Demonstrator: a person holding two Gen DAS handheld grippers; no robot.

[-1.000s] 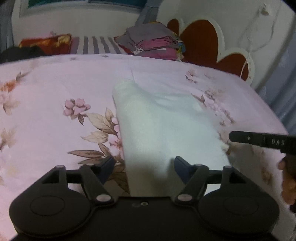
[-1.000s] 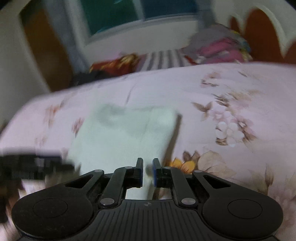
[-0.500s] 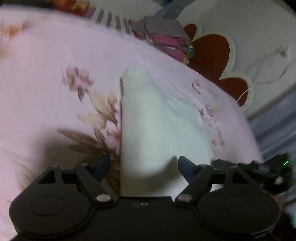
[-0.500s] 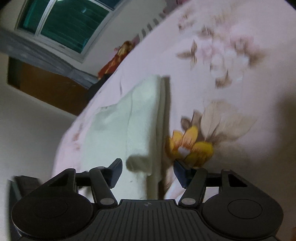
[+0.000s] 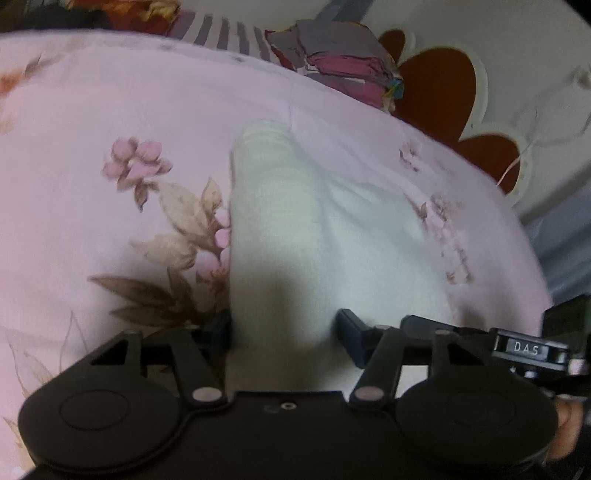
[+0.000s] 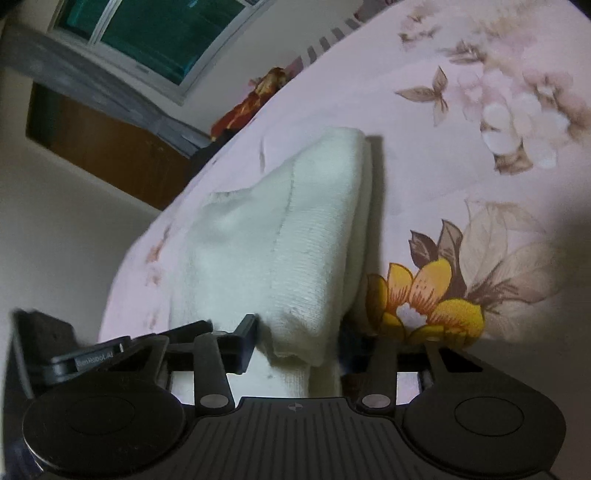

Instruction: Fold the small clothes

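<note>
A folded white knit garment (image 5: 295, 236) lies on the pink floral bedsheet (image 5: 110, 110). In the left wrist view my left gripper (image 5: 284, 328) is open, its jaws straddling the garment's near left edge. In the right wrist view the same garment (image 6: 280, 243) has its near right corner raised between the open jaws of my right gripper (image 6: 299, 339). The right gripper's body also shows at the right edge of the left wrist view (image 5: 532, 347), and the left gripper's body at the left of the right wrist view (image 6: 92, 354). Both grippers sit close together at the garment's near end.
A stack of folded clothes (image 5: 340, 62) sits at the far end of the bed by a red and white headboard (image 5: 443, 85). A striped pillow (image 5: 221, 33) lies beside it. A window (image 6: 159, 33) and a wooden door (image 6: 99, 147) stand beyond the bed's left side.
My right gripper opened from shut, tilted and closed in on the garment's near right corner. My left gripper stayed open and pushed forward onto the near left edge.
</note>
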